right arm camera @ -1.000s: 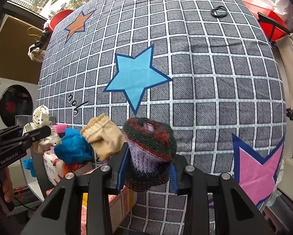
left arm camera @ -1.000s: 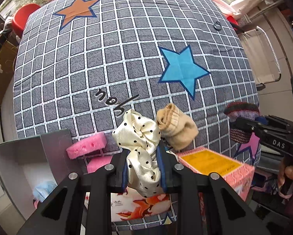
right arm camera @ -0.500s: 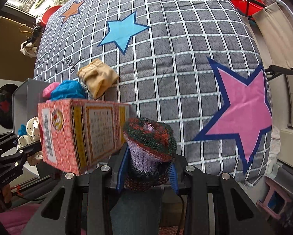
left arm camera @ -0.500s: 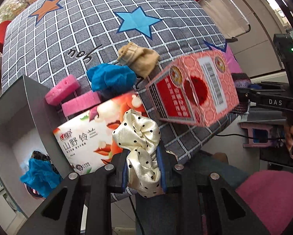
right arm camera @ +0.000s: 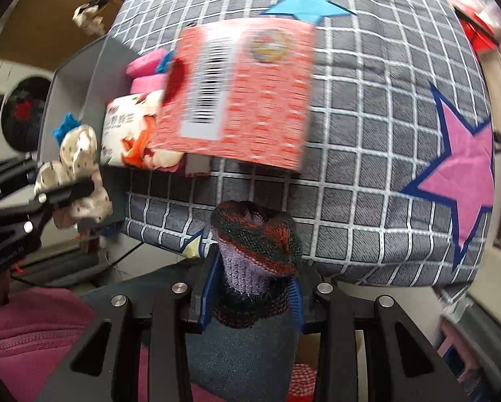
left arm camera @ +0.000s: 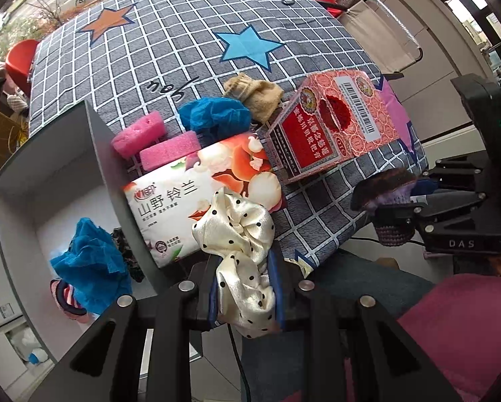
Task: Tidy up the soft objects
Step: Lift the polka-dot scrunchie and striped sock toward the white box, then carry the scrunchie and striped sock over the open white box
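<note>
Cream satin scrunchie (left arm camera: 238, 231) with black dots. Knitted sock (right arm camera: 255, 244) striped dark green and red over a lilac band. Grey bed cover (left arm camera: 170, 50), white grid, blue, orange and pink stars. Two pink sponges (left arm camera: 140, 135). Crumpled blue cloth (left arm camera: 215, 115). Tan sock (left arm camera: 257, 95). Red-and-pink patterned carton (left arm camera: 334, 127). White tissue pack (left arm camera: 196, 197) with peach print. Grey box (left arm camera: 96, 140), white inside.

The red carton (left arm camera: 330, 124) and tissue pack (left arm camera: 196, 201) crowd the table's near edge beside the open-topped grey box (left arm camera: 96, 140).
</note>
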Available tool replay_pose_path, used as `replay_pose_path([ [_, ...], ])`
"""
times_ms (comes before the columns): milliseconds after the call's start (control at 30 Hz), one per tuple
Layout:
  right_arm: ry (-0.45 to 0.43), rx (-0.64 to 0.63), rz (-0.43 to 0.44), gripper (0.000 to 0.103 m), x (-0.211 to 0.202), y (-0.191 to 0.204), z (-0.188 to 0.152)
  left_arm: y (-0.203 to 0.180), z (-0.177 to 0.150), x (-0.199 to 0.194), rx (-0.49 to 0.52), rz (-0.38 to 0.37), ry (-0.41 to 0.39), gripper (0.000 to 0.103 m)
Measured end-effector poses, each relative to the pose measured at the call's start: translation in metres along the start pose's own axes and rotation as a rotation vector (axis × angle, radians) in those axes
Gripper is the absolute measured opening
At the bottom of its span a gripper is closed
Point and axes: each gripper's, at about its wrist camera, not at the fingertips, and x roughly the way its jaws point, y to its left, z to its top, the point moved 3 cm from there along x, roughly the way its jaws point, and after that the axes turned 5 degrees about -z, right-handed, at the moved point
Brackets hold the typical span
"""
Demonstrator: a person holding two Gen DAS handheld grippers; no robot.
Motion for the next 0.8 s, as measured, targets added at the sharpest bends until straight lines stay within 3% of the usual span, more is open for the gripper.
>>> replay_pose_path([
  [233, -0.024, -0.177, -0.011, 0.038, -0.011, 0.048, 0.02, 0.035, -0.023, -0.023, -0.13, 0.036, -0.06, 0.027],
  [467, -0.034, -0.402, -0.018, 0.038, -0.015, 0.117, 0.042, 0.083, -0.058, -0.043, -0.345, 0.083, -0.126, 0.027],
  [633, -0.054, -0.524, 0.02, 0.038, -0.021, 0.17, 0.058, 0.114, -0.079, -0.055, -0.493, 0.123, -0.169, 0.027],
  [800, -0.094, -0.622, 0.049, 0.038, -0.029, 0.226, 0.072, 0.129, -0.094, -0.06, -0.561, 0.197, -0.18, 0.027],
])
